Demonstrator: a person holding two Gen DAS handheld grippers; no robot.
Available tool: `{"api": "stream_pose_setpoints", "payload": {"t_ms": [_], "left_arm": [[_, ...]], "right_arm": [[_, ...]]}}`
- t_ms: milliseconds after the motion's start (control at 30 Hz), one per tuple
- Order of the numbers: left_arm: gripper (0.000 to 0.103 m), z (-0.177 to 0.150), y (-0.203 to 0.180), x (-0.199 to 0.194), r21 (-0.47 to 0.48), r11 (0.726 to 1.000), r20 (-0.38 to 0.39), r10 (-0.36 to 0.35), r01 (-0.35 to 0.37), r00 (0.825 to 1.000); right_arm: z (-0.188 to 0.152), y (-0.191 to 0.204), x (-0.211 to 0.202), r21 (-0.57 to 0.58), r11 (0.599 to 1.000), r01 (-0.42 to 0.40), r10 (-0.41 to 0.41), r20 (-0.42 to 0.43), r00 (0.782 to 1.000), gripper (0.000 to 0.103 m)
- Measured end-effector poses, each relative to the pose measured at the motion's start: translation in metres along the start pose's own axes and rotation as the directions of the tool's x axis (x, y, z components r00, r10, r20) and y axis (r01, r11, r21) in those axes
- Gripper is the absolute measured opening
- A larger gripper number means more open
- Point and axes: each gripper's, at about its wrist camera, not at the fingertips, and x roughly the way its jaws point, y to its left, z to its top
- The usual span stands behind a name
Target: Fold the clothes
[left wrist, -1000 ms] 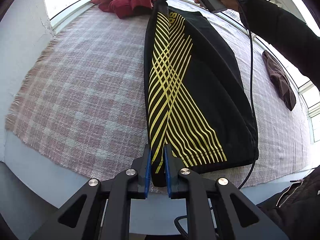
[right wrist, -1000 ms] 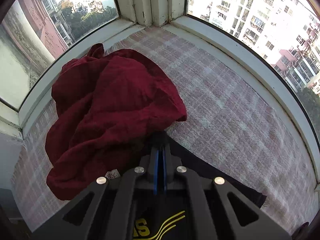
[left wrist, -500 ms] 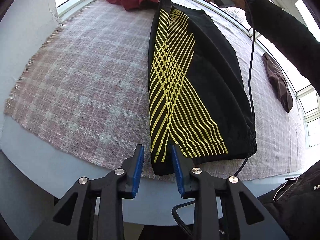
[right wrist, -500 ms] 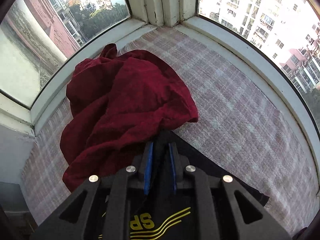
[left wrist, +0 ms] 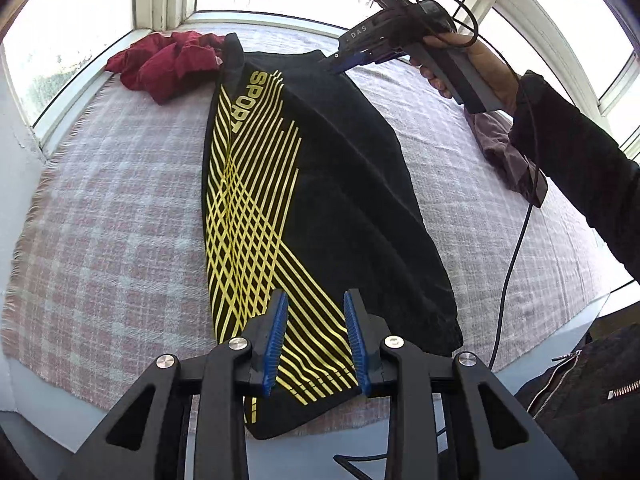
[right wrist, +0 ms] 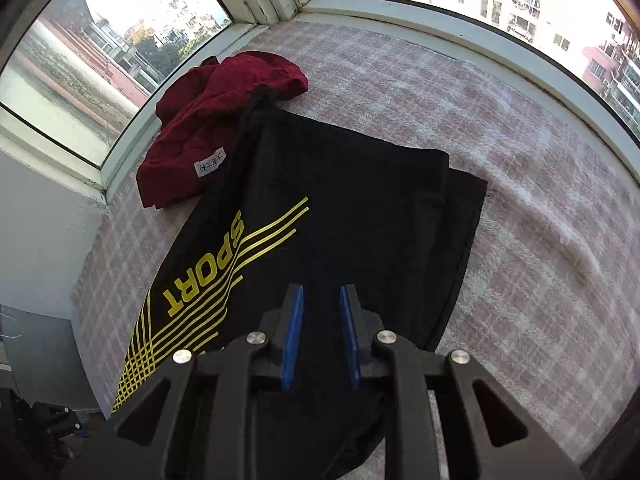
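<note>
Black sport shorts (left wrist: 340,200) with yellow stripes and the word SPORT lie flat, folded lengthwise, on a pink plaid blanket (left wrist: 100,200). My left gripper (left wrist: 316,300) hovers open over the striped hem end, with no cloth pinched between its blue pads. In the left wrist view a hand carries my right gripper (left wrist: 336,65) just above the far waistband end. In the right wrist view that gripper (right wrist: 322,292) hangs over the shorts (right wrist: 340,220) near the lettering; its jaws are opening and nothing is between them.
A crumpled red garment (left wrist: 168,64) lies at the far left corner by the window, touching the shorts' waistband tip. A dark brownish garment (left wrist: 500,152) lies on the right. A black cable (left wrist: 508,280) hangs off the blanket's near edge. Window frames enclose the far sides.
Both grippers have let go of the shorts and opened. The left one has drawn back and shifted right over the hem. The right one has pulled away from the waistband tip.
</note>
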Motion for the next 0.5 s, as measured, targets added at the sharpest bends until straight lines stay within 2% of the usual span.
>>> {"api": "stream_pose_setpoints", "payload": {"t_ms": [100,167,200,233,333,367,433,500], "left_arm": [[0.028,-0.002,-0.001,0.014,0.021,1.0,-0.042,0.003,-0.002,0.999],[0.028,-0.007,0.004,0.019,0.013,1.0,-0.068,0.01,-0.009,0.998],[0.028,-0.008,0.008,0.022,0.0,1.0,-0.079,0.012,-0.012,0.997],[0.028,-0.011,0.013,0.025,-0.013,1.0,-0.091,0.013,-0.014,0.996],[0.028,-0.016,0.019,0.026,-0.017,1.0,-0.1,0.004,-0.006,0.995],[0.028,-0.017,0.018,0.025,-0.008,1.0,-0.102,0.005,-0.006,0.995],[0.028,-0.019,0.015,0.024,0.017,1.0,-0.106,0.018,-0.017,0.994],[0.028,-0.019,0.014,0.021,0.028,0.999,-0.105,0.034,-0.031,0.994]], "right_arm": [[-0.009,-0.005,0.022,0.031,0.999,-0.031,0.032,-0.03,0.999,0.02],[-0.014,-0.001,0.022,-0.008,0.998,0.064,-0.064,-0.021,0.998,0.015],[-0.017,0.0,0.02,-0.028,0.991,0.128,-0.129,-0.022,0.991,0.014],[-0.021,0.001,0.02,-0.062,0.975,0.213,-0.215,-0.028,0.976,0.012],[-0.029,-0.005,0.017,-0.095,0.957,0.273,-0.278,-0.041,0.96,0.01],[-0.03,-0.006,0.014,-0.099,0.962,0.255,-0.26,-0.036,0.965,0.01],[-0.028,-0.003,0.002,-0.095,0.961,0.258,-0.257,0.025,0.966,0.012],[-0.025,0.01,-0.013,-0.103,0.956,0.276,-0.263,0.122,0.957,0.013]]}}
